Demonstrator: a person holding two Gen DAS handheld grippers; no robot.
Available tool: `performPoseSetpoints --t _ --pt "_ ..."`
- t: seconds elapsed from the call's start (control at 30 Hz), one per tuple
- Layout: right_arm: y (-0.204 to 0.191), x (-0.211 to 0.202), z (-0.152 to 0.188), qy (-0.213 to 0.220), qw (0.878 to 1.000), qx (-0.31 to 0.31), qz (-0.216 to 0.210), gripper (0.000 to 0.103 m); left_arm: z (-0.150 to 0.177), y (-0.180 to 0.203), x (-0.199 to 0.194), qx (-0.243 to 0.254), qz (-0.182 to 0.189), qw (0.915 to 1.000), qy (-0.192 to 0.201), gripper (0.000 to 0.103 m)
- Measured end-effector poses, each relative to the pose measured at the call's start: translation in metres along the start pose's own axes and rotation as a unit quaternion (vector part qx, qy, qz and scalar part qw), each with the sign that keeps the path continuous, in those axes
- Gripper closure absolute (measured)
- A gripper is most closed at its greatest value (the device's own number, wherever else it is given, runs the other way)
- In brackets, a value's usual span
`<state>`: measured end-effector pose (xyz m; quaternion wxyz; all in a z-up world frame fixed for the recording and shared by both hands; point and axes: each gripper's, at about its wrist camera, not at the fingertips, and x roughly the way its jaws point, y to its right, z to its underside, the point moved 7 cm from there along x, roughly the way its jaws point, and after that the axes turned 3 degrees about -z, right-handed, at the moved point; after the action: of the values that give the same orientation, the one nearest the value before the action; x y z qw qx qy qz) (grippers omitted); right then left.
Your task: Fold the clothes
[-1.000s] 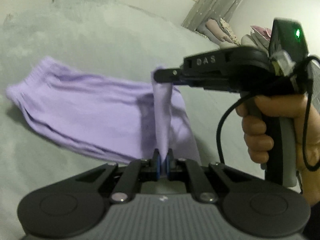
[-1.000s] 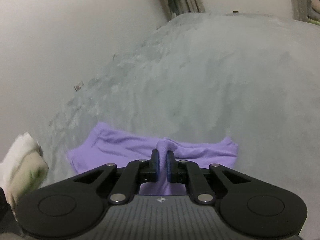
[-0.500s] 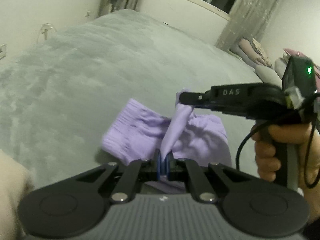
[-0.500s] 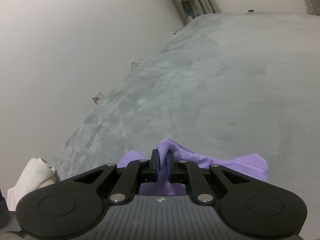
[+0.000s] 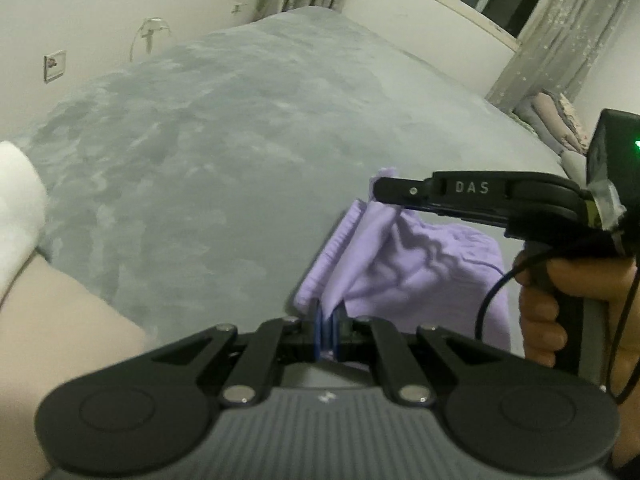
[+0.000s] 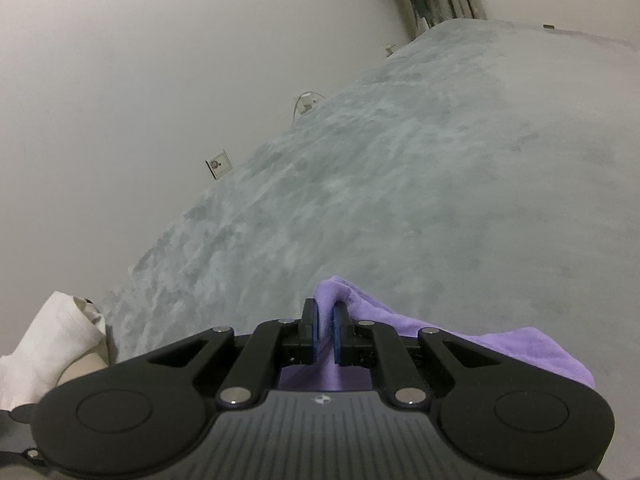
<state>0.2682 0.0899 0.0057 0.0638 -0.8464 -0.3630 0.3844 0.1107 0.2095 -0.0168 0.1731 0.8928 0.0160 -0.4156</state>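
Since a second ago, the lilac shorts [image 5: 404, 264] have gone from lying spread across the left of the left wrist view to hanging bunched at lower centre-right, over the grey bedspread [image 5: 224, 152]. My left gripper [image 5: 329, 322] is clamped on one edge at bottom centre, and the right gripper [image 5: 382, 190], reaching in from the right, pinches the upper corner. I judge the cloth between them slack, so the fold could land crooked if I set it down unevenly. "DAS" is moulded on that right gripper's arm; I can read nothing else. From the right wrist view, the shorts [image 6: 420, 336] drape to the lower right and the right gripper [image 6: 325, 326] bites only a thin fold, which I think could slip free under a tug. No writing is legible there.
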Motion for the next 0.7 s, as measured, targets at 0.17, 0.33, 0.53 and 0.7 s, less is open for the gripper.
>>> performPoseSetpoints --t 0.17,0.33,0.53,0.7 --pt "-0.005 0.003 -0.002 -0.004 1.0 -0.013 0.007 0.095 0.004 0.001 -0.008 -0.002 -0.005 1.0 -0.001 0.099" --pt "-0.008 0.003 -0.001 -0.005 1.0 -0.021 0.018 0.08 0.004 -0.002 -0.009 -0.011 -0.009 0.9999 -0.009 0.098" --pt "0.007 -0.042 -0.01 0.079 0.996 0.029 0.005 0.061 -0.006 -0.006 -0.02 -0.008 -0.053 0.9981 0.03 0.093" --pt "0.011 -0.053 0.026 0.028 0.999 -0.007 0.045 0.061 -0.018 -0.005 -0.033 -0.006 -0.064 0.9947 0.081 0.092"
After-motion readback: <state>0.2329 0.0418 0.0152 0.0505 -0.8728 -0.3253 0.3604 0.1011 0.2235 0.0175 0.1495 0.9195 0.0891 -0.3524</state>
